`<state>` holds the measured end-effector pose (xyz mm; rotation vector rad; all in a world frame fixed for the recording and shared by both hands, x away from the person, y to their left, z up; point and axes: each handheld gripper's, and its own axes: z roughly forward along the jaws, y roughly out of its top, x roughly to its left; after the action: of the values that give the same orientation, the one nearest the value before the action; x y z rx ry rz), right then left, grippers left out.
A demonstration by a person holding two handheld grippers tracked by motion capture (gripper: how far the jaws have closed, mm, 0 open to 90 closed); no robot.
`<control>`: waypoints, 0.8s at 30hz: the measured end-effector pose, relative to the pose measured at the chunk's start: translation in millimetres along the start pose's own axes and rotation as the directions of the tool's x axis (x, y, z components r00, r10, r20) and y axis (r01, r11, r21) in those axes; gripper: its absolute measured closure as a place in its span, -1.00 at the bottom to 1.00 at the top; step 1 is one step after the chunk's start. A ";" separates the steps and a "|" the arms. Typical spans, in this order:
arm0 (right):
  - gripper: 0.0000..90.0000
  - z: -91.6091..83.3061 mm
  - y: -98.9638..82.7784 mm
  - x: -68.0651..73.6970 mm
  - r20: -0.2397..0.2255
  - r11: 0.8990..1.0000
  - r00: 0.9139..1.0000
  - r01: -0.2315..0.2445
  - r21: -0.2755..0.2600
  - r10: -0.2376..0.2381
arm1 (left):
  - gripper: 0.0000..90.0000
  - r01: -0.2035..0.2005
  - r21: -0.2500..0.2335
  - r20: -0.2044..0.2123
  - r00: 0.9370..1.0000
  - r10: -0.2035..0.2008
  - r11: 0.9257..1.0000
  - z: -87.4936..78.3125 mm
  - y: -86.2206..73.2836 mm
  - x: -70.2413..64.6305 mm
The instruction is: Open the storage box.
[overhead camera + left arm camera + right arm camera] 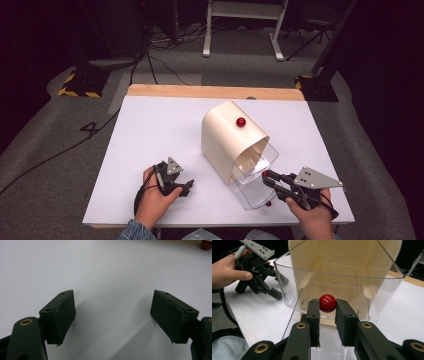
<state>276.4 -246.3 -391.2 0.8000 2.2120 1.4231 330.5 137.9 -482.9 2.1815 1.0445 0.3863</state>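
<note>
A cream cabinet (225, 135) with a red knob (241, 121) on its top lies on the white table (150, 135). Two clear drawers stick out of its near end. My right gripper (327, 307) is shut on the red ball knob (327, 303) of the upper clear drawer (337, 287), which is empty; in the high view this gripper (266, 175) sits at the drawer's front. The lower drawer (252, 195) carries its own red knob (268, 203). My left gripper (187, 186) rests open on the table left of the cabinet, nothing between its pads (62, 315).
A wooden strip (215, 92) runs along the table's far edge. Beyond it are grey carpet, cables and stand feet (82, 82). A red knob (206, 243) peeks in at the top right of the left gripper view. Bare tabletop lies left of the cabinet.
</note>
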 end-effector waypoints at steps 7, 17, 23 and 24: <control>0.64 -21.4 -14.3 2.5 -0.005 1.000 1.000 -0.013 0.008 0.013 | -0.55 0.000 0.000 0.000 1.000 0.000 1.000 0.0 0.0 0.0; 0.64 -18.8 -28.0 0.4 -0.018 0.998 0.999 -0.036 0.047 0.037 | -0.55 -0.001 0.000 -0.001 1.000 0.001 1.000 0.0 0.1 0.0; 0.44 -18.8 -28.0 1.7 -0.023 0.998 0.999 -0.039 0.048 0.041 | -0.55 0.002 0.000 -0.001 1.000 -0.002 1.000 0.0 0.0 -0.2; 0.36 -19.2 -27.6 1.8 -0.022 0.998 0.999 -0.039 0.047 0.040 | -0.55 0.000 0.000 -0.001 1.000 0.000 1.000 0.0 0.0 0.0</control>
<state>256.5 -267.4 -408.6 0.8523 2.2659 1.4105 330.5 137.9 -482.9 2.1816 1.0446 0.3878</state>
